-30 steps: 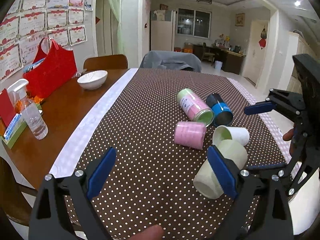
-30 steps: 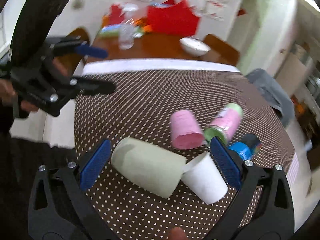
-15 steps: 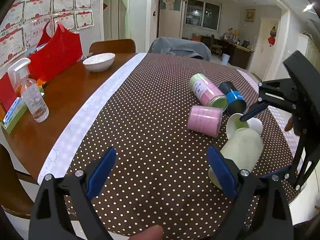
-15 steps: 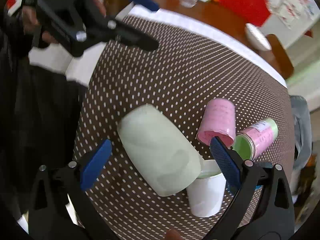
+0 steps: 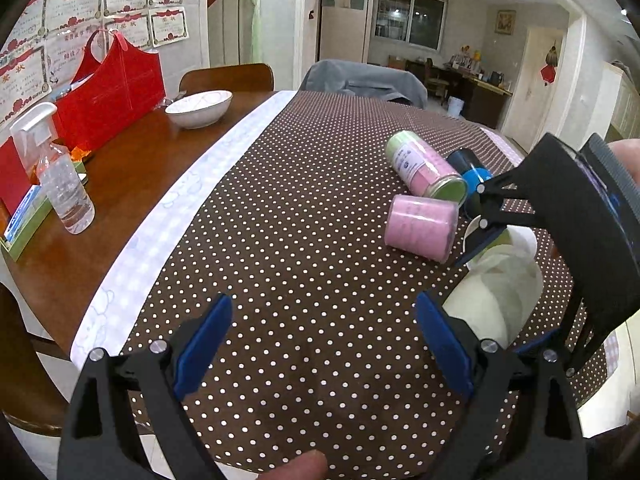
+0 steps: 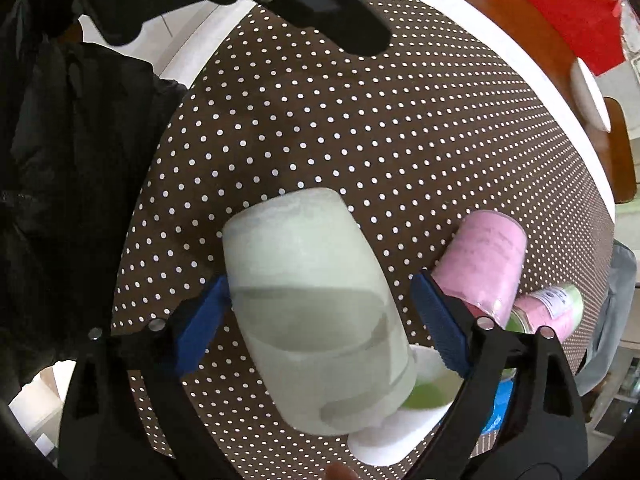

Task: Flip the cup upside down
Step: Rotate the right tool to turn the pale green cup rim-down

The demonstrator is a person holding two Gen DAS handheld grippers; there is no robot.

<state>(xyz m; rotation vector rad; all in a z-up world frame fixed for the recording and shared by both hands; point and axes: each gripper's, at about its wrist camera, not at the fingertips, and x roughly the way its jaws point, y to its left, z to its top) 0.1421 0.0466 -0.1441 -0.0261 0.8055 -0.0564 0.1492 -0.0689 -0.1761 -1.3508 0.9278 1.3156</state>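
Nearest us, our right gripper (image 6: 320,316) straddles the pale green cup (image 6: 316,308), which lies on its side on the dotted cloth (image 6: 360,120), closed end pointing away from us. The left pad looks to be touching the cup wall; the right pad stands a little off it, so the jaws are spread and not yet pinching, though the fisheye makes that gap hard to judge. Our left gripper (image 5: 320,344) hangs spread and empty over bare cloth, the cup just beside its right finger.

Here is the worry: the cup is round and smooth, and a one-sided push could roll it away before we close. Right behind its mouth sits the white cup (image 6: 404,428), touching or nearly so; if we close low, we may catch its rim as well, or drag it along.

A little farther on, the pink cup (image 6: 484,256) and the pink-and-green can (image 6: 548,304) lie close together, with the blue cup (image 5: 470,174) behind them. Swing the green cup up carelessly and we knock that cluster rolling. The table edge is near on our side too, so a slip could send the cup to the floor.
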